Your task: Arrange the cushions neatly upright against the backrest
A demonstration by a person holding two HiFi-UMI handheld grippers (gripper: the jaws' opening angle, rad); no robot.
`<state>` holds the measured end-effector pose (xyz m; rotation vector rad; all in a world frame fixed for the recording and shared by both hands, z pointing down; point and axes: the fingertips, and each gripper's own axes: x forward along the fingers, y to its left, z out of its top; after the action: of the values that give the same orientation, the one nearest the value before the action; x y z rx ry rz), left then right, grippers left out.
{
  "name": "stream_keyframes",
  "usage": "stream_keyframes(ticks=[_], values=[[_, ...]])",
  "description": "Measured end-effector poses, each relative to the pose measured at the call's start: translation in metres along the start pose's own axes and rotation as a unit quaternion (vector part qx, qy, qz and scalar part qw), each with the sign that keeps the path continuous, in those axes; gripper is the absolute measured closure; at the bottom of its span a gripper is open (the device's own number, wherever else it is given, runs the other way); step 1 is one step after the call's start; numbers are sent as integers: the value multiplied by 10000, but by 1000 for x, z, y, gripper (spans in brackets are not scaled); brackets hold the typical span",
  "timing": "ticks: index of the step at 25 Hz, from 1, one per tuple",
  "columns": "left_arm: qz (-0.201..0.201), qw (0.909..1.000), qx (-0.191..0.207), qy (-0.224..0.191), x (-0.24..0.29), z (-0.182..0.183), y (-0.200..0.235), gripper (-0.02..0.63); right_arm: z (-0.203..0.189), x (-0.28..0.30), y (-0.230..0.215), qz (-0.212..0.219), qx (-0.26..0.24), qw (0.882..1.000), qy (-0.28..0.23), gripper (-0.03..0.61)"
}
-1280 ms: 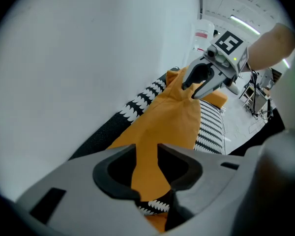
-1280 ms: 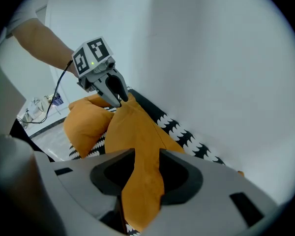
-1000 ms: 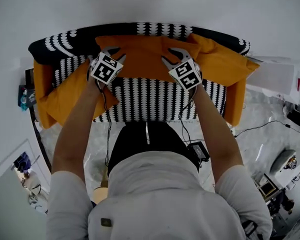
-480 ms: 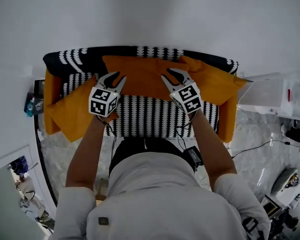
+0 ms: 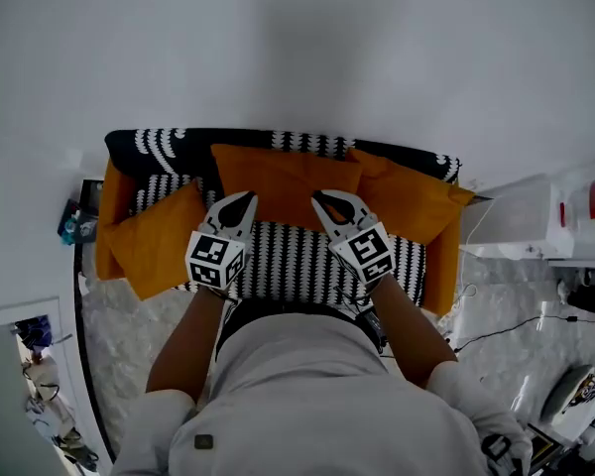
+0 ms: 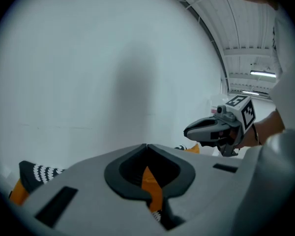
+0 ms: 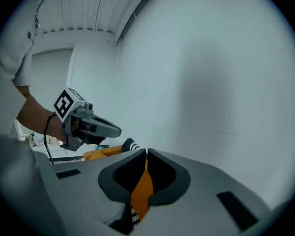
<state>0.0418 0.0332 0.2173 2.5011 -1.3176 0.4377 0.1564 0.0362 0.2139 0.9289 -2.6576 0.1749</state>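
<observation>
Orange middle cushion (image 5: 283,177): set against backrest (image 5: 169,145), just ahead of left gripper (image 5: 244,201) and right gripper (image 5: 324,201), both clamped empty. Left cushion (image 5: 159,241), slumped outboard, may be tipped further if brushed.

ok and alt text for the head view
From above, a person holds the left tool and right tool, both shut, by the lower edge of the middle orange cushion on a black-and-white sofa against a white wall. The right cushion also leans on the backrest; the left cushion sits tilted at the sofa's left end.
</observation>
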Motion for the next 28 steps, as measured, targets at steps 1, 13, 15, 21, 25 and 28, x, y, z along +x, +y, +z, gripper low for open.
stream_keyframes(ticks=[1,13,15,21,25,28], values=[[30,10000,25,-48,-3,4,-5,603,3,-4,2,30,-27,10000,-60,544],[60,9995,14,-326,-62,17,-25,604,42,-26,40,216,-409,9978,-467,551],[87,9991,75,-411,-77,21,-23,604,48,-27,52,237,-450,9974,-504,551],[199,9976,238,-626,-140,27,-9,604,70,-23,103,253,-516,9964,-616,552],[256,9964,262,-759,-186,20,-1,604,83,-21,146,298,-657,9947,-732,551],[278,9958,274,-825,-222,10,5,604,90,-20,182,319,-649,9944,-767,552]])
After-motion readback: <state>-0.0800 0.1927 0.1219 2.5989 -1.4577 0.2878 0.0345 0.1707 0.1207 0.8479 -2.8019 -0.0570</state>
